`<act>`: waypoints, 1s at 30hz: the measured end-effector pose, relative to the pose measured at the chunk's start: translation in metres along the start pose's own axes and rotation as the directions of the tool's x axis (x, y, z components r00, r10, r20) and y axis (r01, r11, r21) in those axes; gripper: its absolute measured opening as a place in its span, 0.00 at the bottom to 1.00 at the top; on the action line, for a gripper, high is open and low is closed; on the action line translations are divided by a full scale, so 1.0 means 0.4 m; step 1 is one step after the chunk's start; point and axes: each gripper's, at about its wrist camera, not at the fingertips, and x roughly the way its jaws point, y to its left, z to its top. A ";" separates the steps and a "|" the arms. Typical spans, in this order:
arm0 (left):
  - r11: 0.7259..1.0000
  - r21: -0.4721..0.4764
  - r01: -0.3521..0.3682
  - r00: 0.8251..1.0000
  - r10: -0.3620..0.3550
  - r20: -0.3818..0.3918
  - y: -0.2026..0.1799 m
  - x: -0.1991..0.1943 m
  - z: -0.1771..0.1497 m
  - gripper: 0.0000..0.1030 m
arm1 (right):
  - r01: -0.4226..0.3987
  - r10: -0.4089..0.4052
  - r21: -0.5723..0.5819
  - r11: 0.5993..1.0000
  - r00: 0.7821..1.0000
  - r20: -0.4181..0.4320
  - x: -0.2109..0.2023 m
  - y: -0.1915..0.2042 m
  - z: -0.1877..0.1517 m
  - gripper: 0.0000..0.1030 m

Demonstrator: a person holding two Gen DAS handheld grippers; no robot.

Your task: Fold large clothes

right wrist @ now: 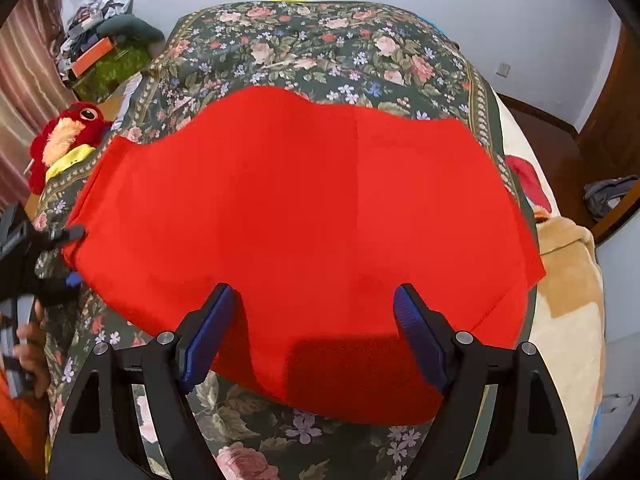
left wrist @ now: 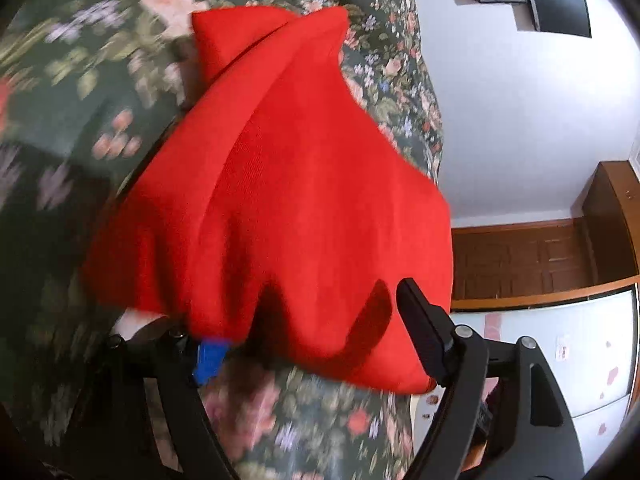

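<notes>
Knit red garment (right wrist: 304,216) lies spread on floral bedspread (right wrist: 320,52) ahead of right gripper (right wrist: 316,332), jaws wide, empty. Left gripper (left wrist: 316,336) spread, fabric draped over one finger. Soft, light, limp; best pinched at near hem corners.

Right gripper (right wrist: 314,312): black curved frame arms, round silver screw heads at the joints, fingers (right wrist: 208,336) faced with ribbed blue pads. Left gripper (left wrist: 304,344): same black frame and silver screws; one blue pad visible, the other finger's black outer face shown. Bare skin of the left hand (right wrist: 30,344).
</notes>
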 end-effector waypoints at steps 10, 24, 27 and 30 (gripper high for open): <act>0.991 0.004 -0.131 0.979 0.129 0.158 -0.028 0.039 0.094 0.24 | 0.032 -0.032 0.022 0.999 0.999 -0.015 -0.015 -0.001 0.008 0.77; 0.934 0.220 -0.283 0.868 0.152 0.473 -0.233 -0.255 0.045 0.07 | -0.081 0.077 -0.100 0.992 0.996 -0.043 -0.021 0.207 0.102 0.77; 0.916 0.238 -0.323 0.838 0.160 0.521 -0.260 -0.312 0.035 0.07 | -0.131 0.122 -0.132 0.983 0.990 -0.074 0.011 0.275 0.111 0.77; 0.895 0.248 -0.372 0.809 0.182 0.559 -0.281 -0.348 0.022 0.07 | -0.177 0.159 -0.157 0.972 0.980 -0.121 0.055 0.338 0.106 0.77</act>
